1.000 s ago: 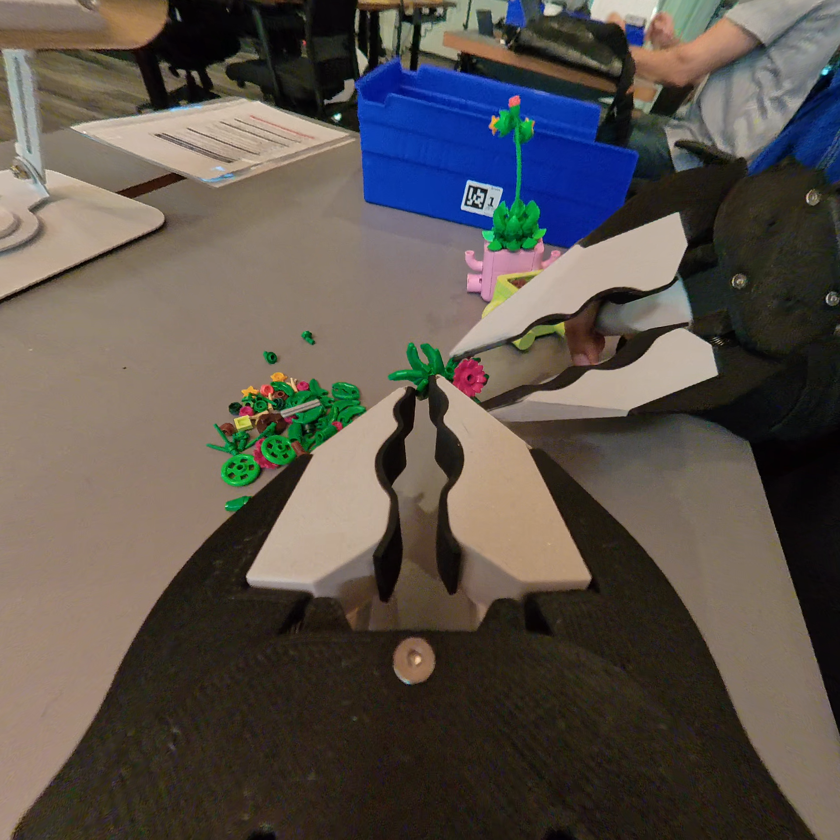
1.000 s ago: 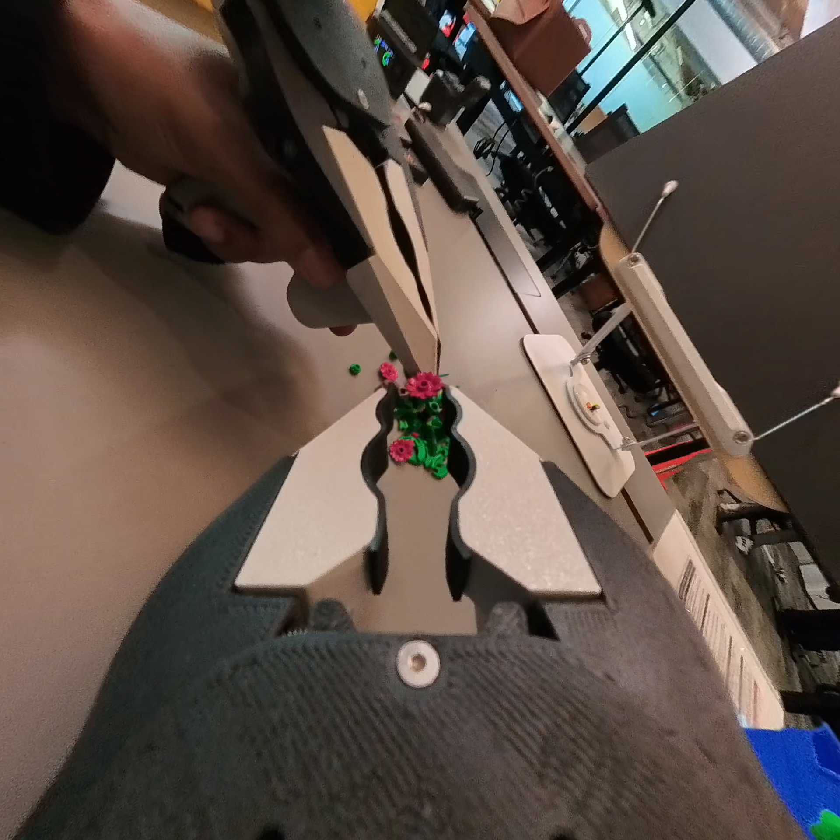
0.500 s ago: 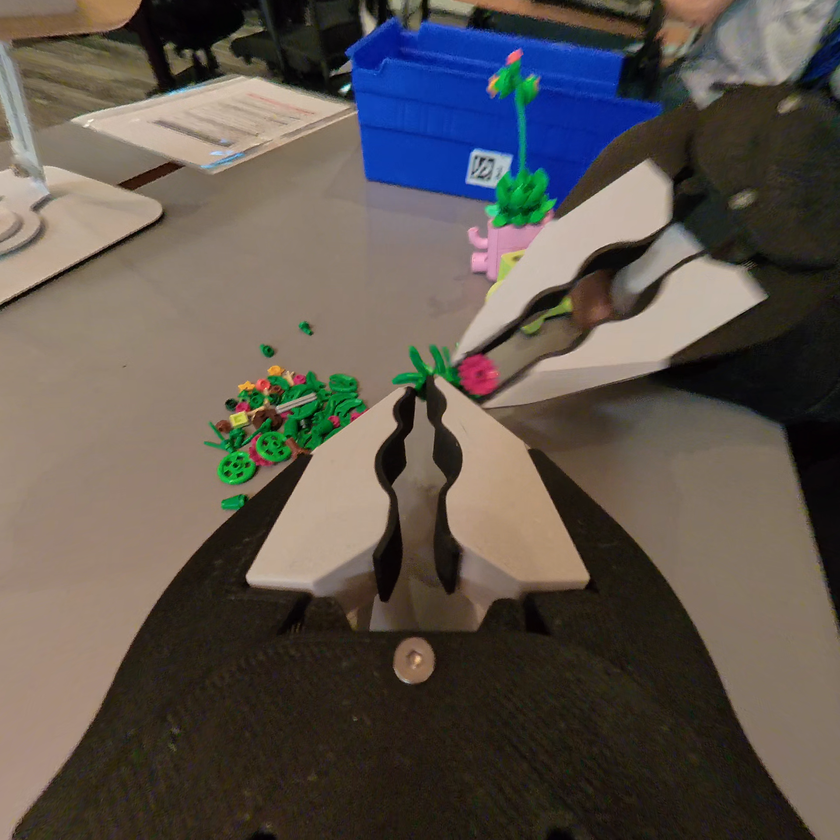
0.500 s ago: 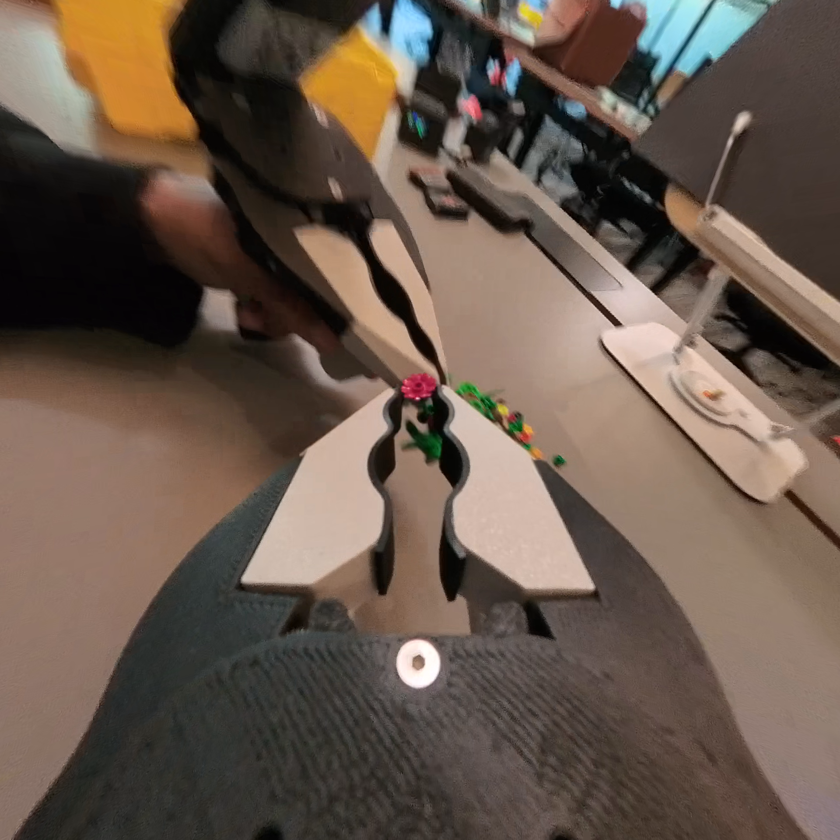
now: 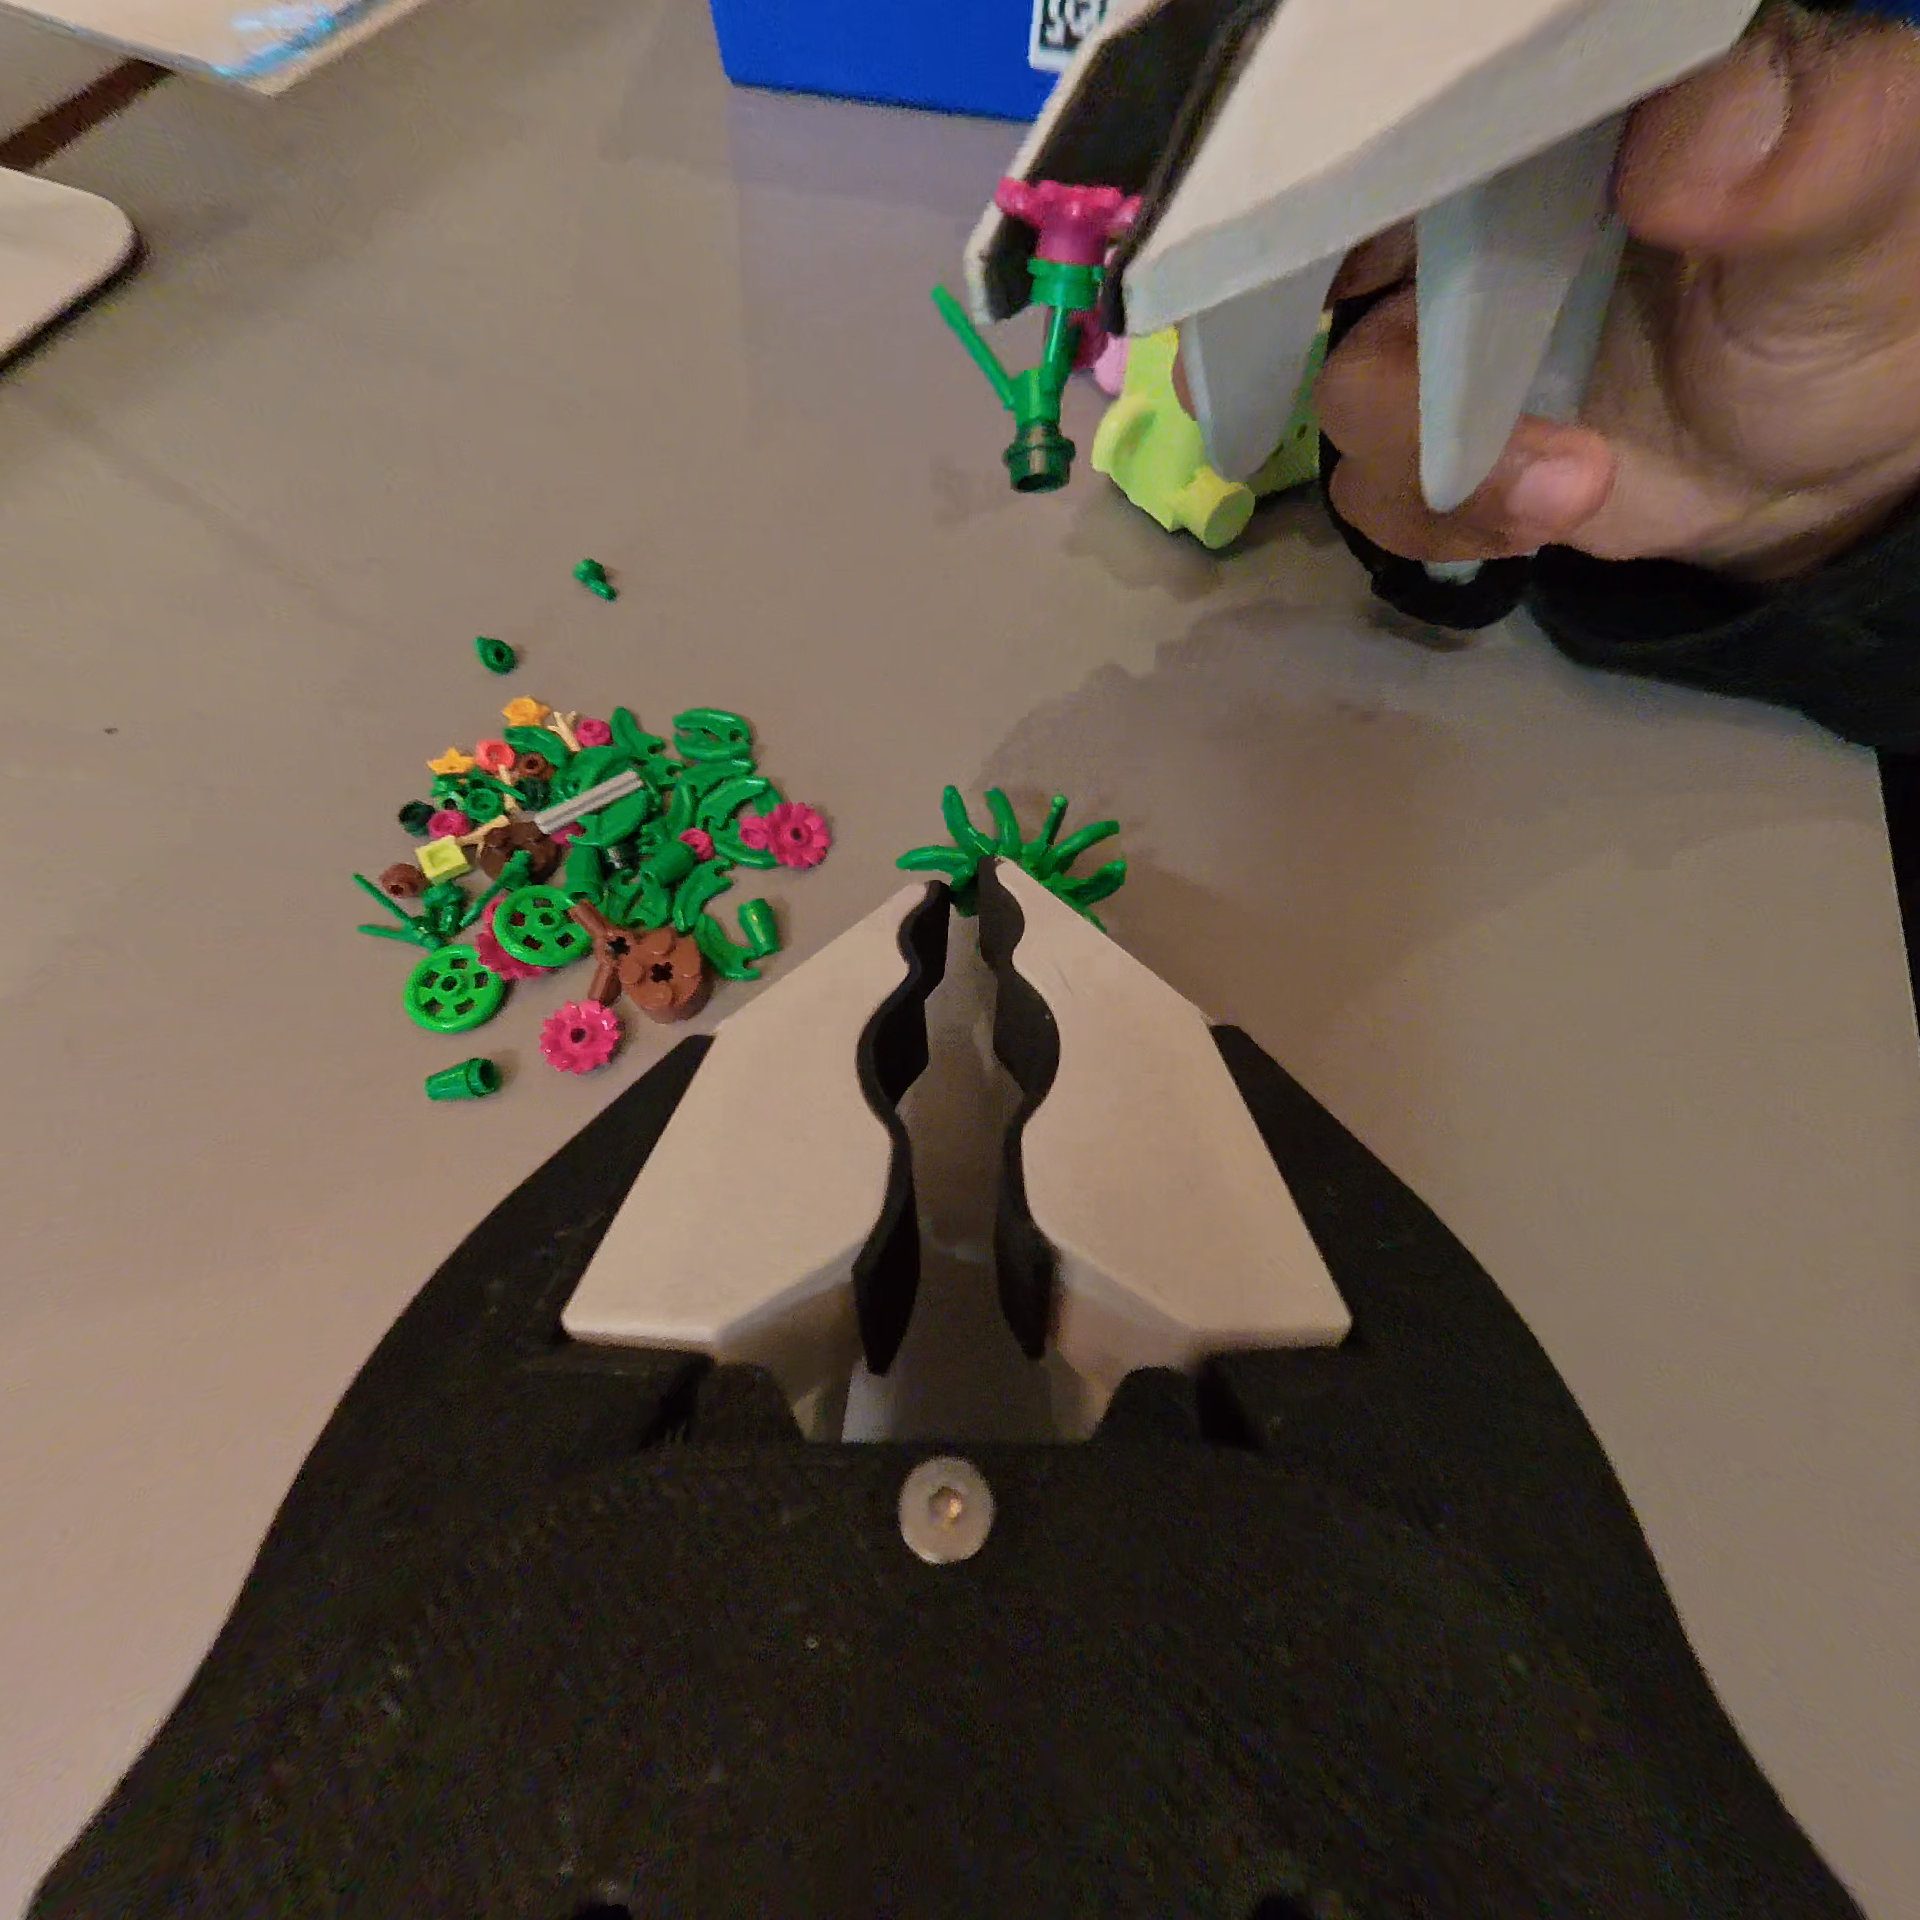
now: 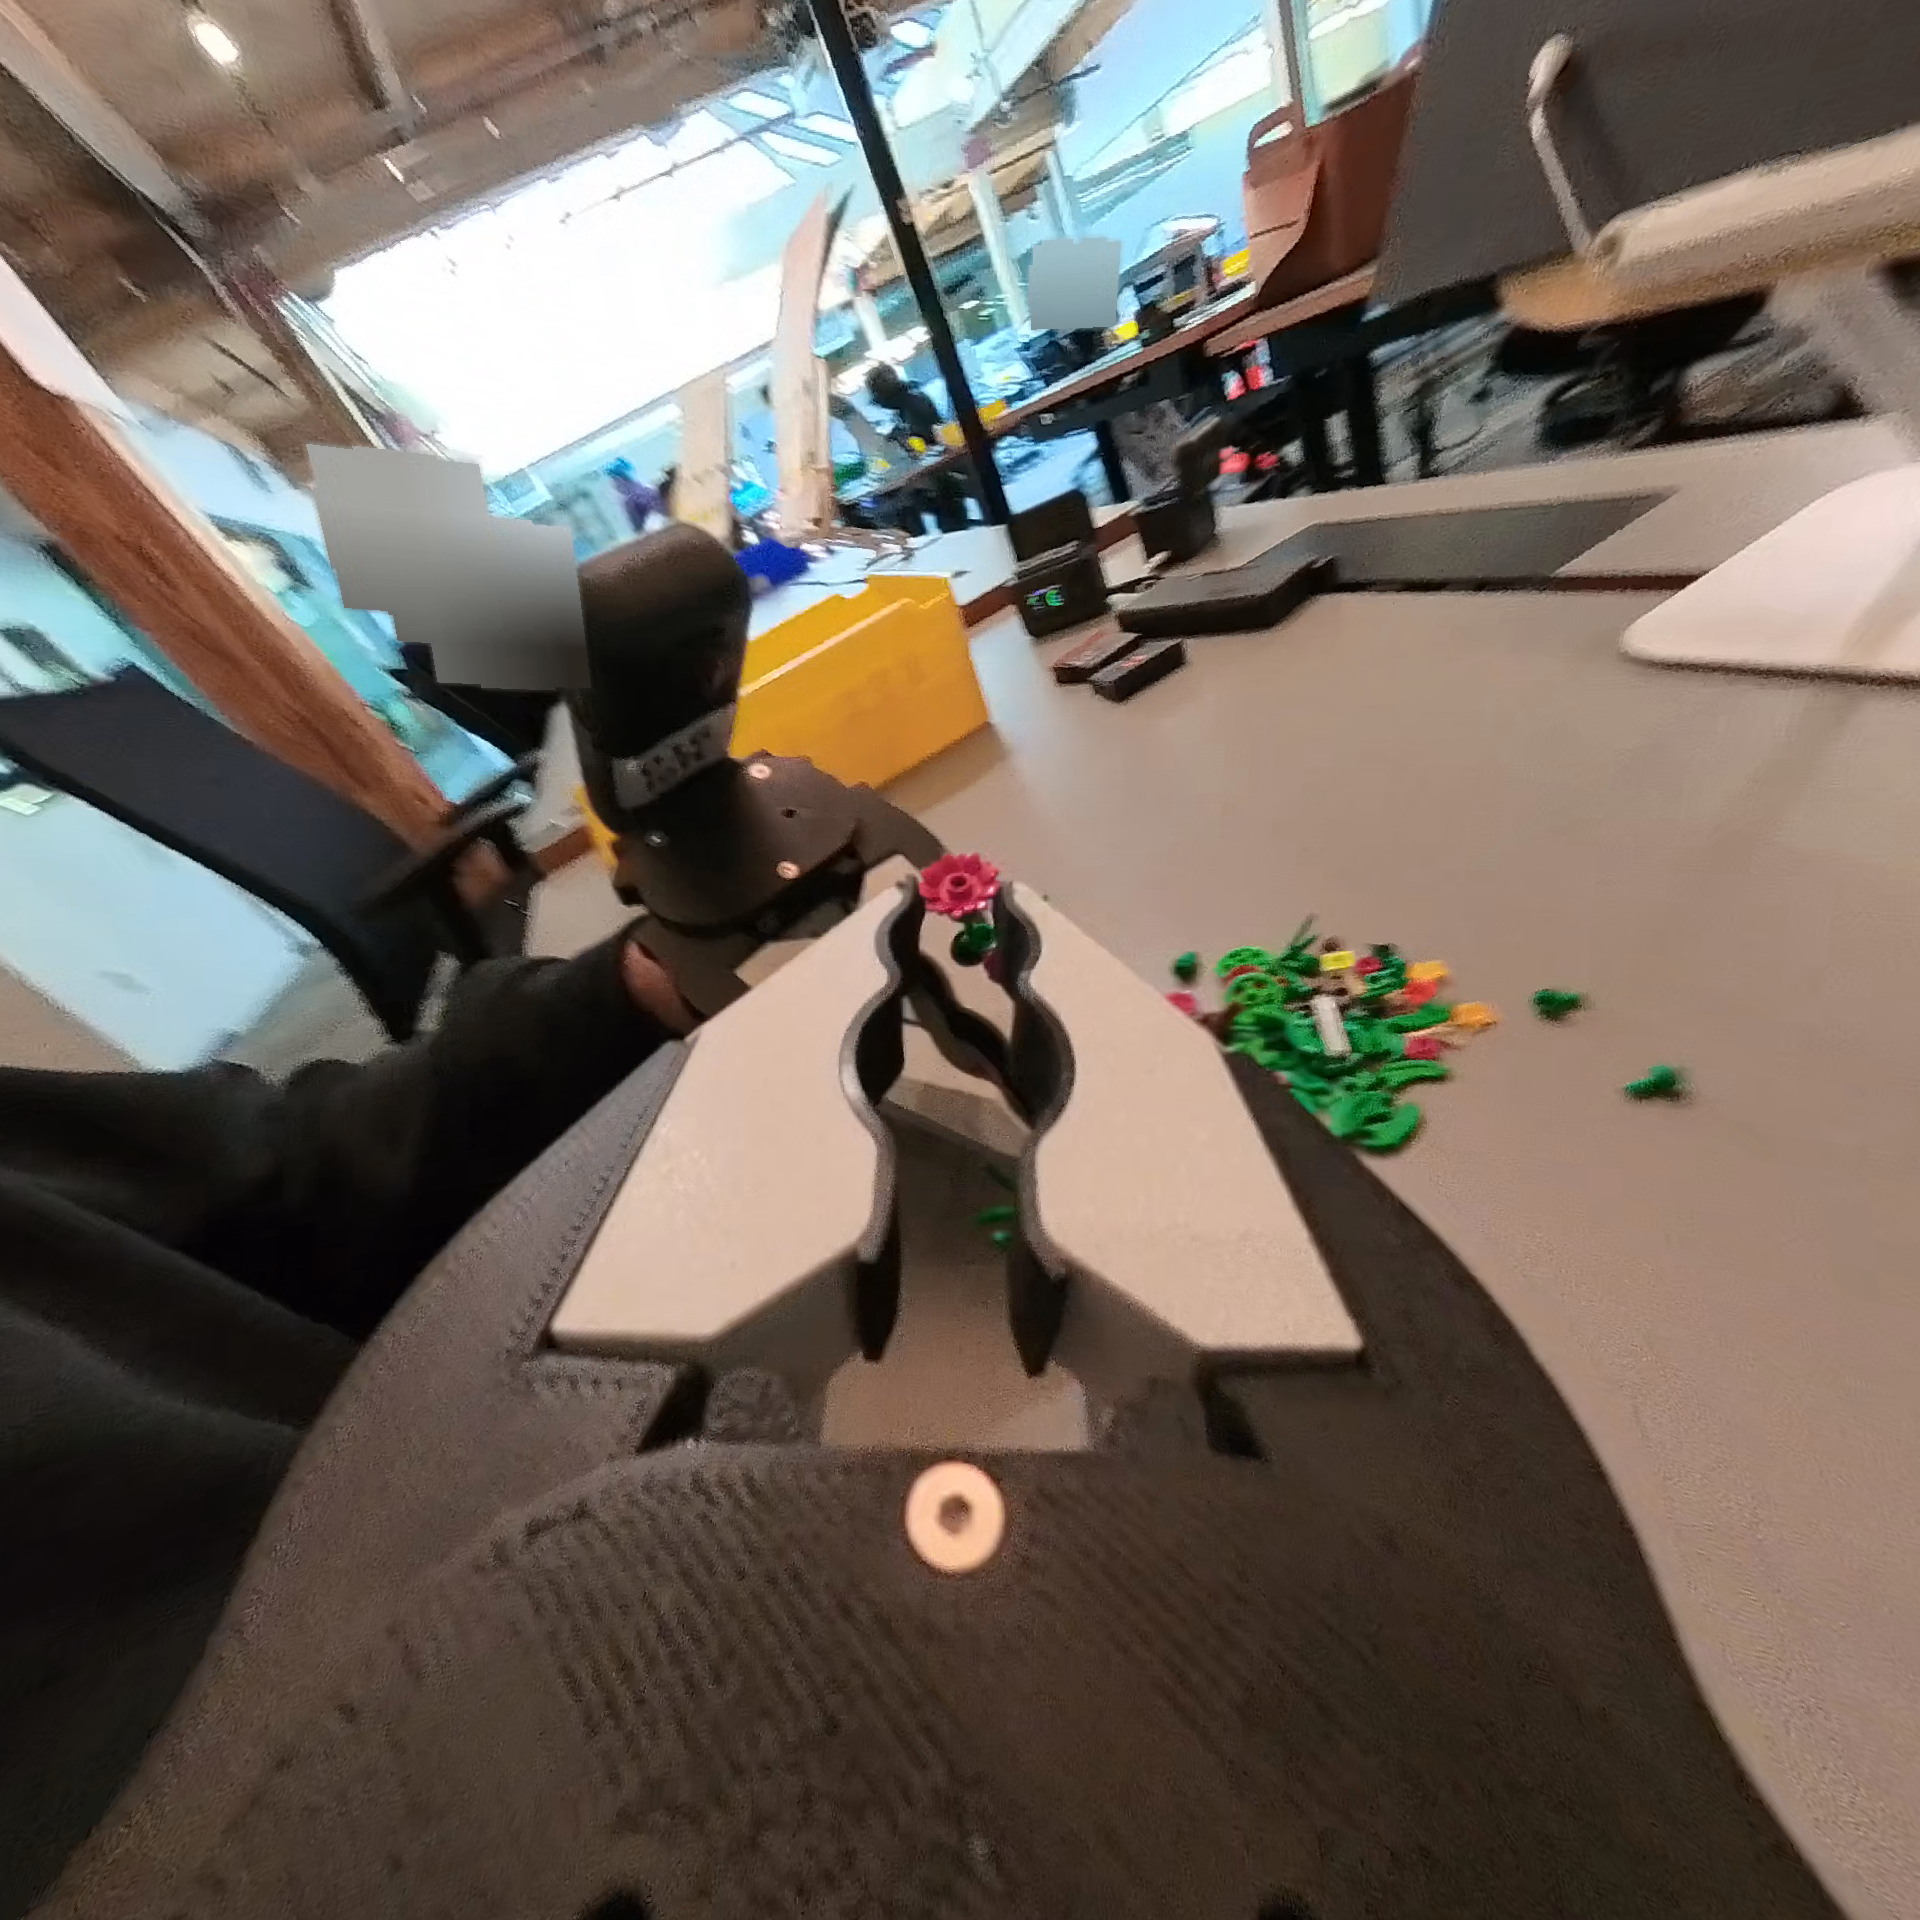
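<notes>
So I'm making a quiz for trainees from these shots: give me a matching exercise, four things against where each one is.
1. pink flower
2. leafy sprig
3. loose pile
4. lime pot

A. lying on the table
B. in the left hand-held gripper
C. in the right hand-held gripper
D. standing partly behind a hand

Pairs: 1-C, 2-B, 3-A, 4-D

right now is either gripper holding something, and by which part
The right gripper pinches a toy flower by its pink bloom, stem hanging free. The left gripper grips a green leafy sprig at its centre.
</notes>
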{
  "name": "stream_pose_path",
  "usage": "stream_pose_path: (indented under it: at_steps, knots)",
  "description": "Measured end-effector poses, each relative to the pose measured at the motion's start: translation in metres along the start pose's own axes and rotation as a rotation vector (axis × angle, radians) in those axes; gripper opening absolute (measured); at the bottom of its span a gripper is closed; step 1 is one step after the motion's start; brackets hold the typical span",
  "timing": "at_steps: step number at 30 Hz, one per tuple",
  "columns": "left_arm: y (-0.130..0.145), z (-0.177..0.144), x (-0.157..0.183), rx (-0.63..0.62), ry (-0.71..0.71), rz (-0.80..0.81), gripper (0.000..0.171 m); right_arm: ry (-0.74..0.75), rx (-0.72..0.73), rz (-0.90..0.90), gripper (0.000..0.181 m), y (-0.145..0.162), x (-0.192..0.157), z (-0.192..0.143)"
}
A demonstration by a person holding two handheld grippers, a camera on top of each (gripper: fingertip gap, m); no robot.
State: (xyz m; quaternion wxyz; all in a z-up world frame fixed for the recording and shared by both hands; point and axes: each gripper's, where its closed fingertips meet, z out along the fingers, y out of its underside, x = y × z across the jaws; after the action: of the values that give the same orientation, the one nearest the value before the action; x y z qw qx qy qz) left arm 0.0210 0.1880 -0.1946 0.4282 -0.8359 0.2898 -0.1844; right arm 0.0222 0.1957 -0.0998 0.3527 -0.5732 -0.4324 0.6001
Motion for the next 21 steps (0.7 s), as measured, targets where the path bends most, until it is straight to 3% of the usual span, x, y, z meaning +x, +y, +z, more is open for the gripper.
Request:
stream_pose_path:
  at_steps: [6, 11, 15, 21]
  knots:
    - [0.002, 0.002, -0.001, -0.024, -0.038, 0.040, 0.021, -0.160, 0.015, 0.257, 0.012, 0.004, -0.012, 0.008]
    - [-0.030, -0.013, 0.000, 0.177, -0.076, 0.117, 0.032, -0.180, 0.051, 0.325, 0.012, -0.001, -0.009, 0.006]
    - [-0.064, -0.036, 0.005, 0.408, -0.152, 0.194, 0.024, -0.173, 0.064, 0.343, 0.012, -0.001, -0.006, 0.006]
    - [-0.072, -0.042, 0.007, 0.461, -0.194, 0.234, 0.008, -0.181, 0.064, 0.348, 0.012, 0.000, -0.008, 0.009]
